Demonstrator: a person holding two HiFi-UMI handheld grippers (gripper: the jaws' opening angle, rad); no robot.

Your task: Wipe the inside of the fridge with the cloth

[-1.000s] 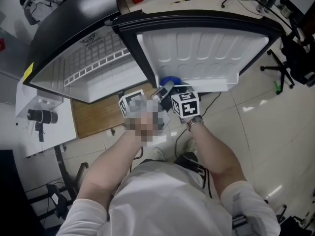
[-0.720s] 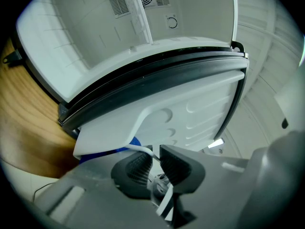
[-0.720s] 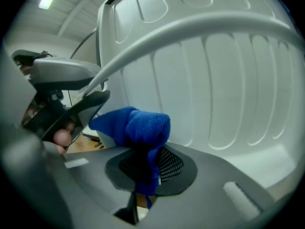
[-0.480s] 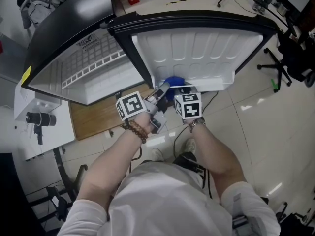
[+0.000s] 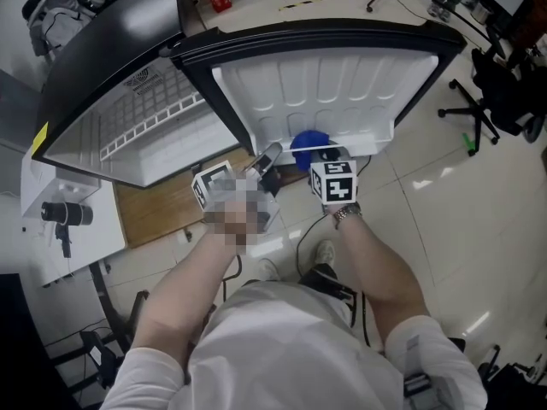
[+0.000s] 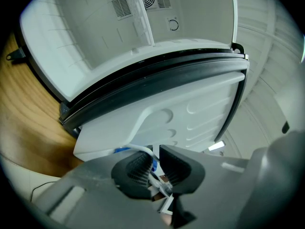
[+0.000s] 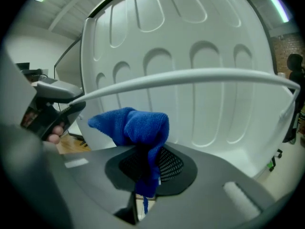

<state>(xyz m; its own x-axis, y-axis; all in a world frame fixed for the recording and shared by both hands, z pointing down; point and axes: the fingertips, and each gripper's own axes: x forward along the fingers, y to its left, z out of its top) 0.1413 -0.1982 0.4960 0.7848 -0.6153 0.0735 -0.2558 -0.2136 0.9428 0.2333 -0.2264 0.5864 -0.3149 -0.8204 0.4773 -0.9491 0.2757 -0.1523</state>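
The fridge (image 5: 145,118) stands open, its white inside and wire shelf showing at the left of the head view. Its door (image 5: 325,84) swings out to the right, with a moulded white liner (image 7: 190,32). A thin white rail (image 7: 190,78) runs across the door's lower part. My left gripper (image 5: 267,156) is shut on that rail's end (image 6: 136,149); the right gripper view shows it (image 7: 71,108) at the left edge. My right gripper (image 7: 147,163) is shut on a bunched blue cloth (image 7: 136,125), held just below the rail and close to the liner (image 5: 309,146).
A wooden board (image 5: 167,203) lies on the floor under the fridge's front. A white table with a black camera (image 5: 64,214) stands at the left. A black office chair (image 5: 504,84) is at the right. A cable (image 5: 308,237) trails on the tiles by my feet.
My right gripper has carried the blue cloth up and toward the door liner, so more cloth shows. The left gripper has stayed on the rail.
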